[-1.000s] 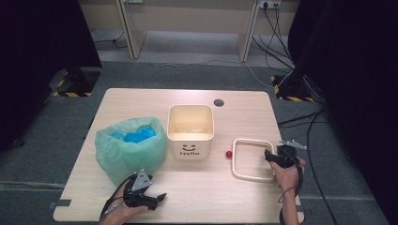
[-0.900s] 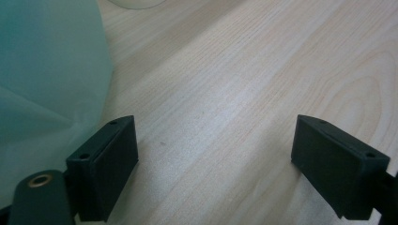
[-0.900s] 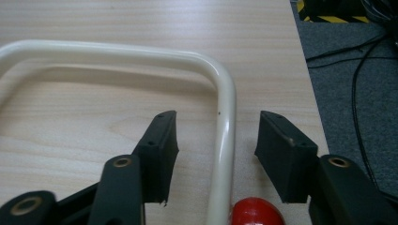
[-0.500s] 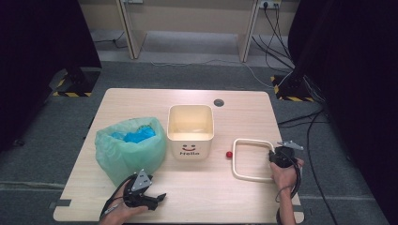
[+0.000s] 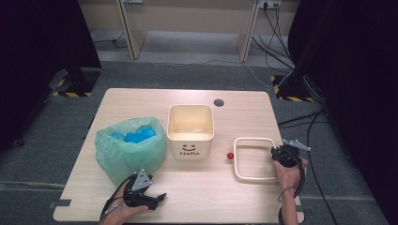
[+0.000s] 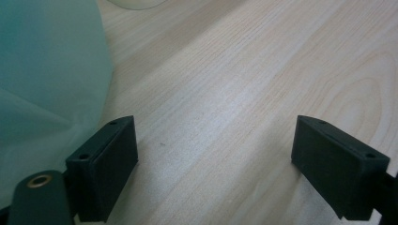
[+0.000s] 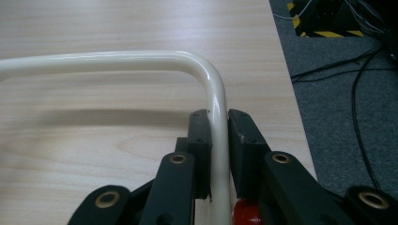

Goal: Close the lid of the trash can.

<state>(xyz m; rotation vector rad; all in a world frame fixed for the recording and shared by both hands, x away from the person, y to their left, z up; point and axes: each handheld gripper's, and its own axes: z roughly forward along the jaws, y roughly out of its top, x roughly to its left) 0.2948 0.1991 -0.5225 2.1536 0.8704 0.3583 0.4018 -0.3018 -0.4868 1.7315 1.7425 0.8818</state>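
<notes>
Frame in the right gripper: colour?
Cream-white frame, glossy; clearest in the right gripper view.

1. This looks like a lab or test room: one pale wooden tabletop (image 5: 141, 101) stands alone on grey carpet (image 5: 187, 75).
2. Beyond the tabletop, loose cables (image 5: 277, 28) run to a wall socket (image 5: 265, 4).
3. Black curtains (image 5: 42, 47) hang on both sides of the tabletop.
4. Black stand bases edged with yellow-and-black hazard tape (image 5: 295, 98) sit by its far corners.

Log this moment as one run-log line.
right gripper: just closed, shut on cream square ring frame, right side | left gripper: open, over wooden table, beside green plastic bag
</notes>
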